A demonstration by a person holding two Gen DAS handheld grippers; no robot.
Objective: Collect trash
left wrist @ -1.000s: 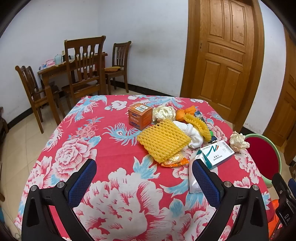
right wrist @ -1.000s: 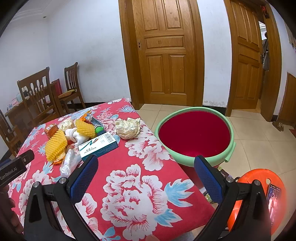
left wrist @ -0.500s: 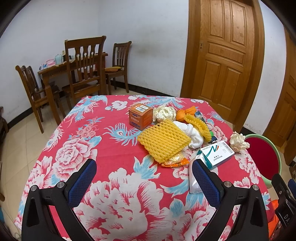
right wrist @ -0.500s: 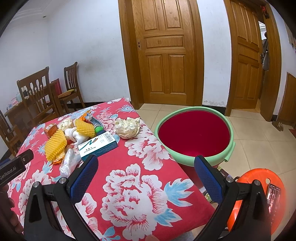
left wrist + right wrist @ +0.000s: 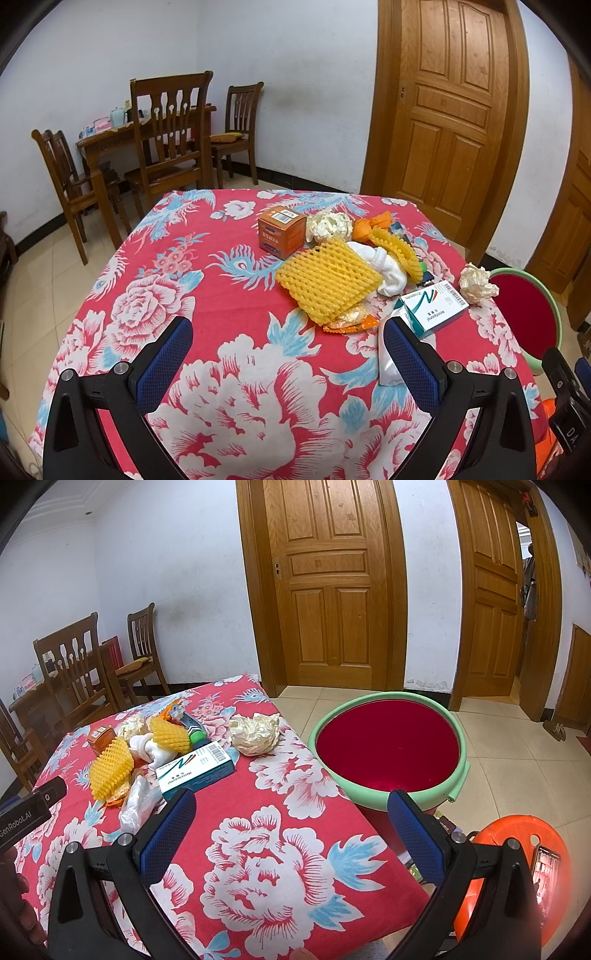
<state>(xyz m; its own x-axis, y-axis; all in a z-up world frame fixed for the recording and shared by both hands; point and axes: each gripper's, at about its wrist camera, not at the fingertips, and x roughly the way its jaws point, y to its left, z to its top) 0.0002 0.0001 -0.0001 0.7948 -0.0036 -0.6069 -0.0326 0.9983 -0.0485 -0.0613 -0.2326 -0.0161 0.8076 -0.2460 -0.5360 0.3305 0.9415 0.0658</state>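
Hovering at the start: left gripper and right gripper both spread wide, holding nothing. Trash pile sits ahead of the left gripper: yellow foam net, medicine box, clear plastic bag. Red basin is ahead-right of the right gripper, just beside the table. Next move likely: close on the box or crumpled paper. Nothing blocks either path.

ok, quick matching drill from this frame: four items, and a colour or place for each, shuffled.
Items:
1 small box
2 foam net
3 paper ball
4 basin

Matches:
A beside the table, red inside
B flat, yellow
C orange, far side of the pile
D crumpled, nearest the basin

Pairs: 1-C, 2-B, 3-D, 4-A
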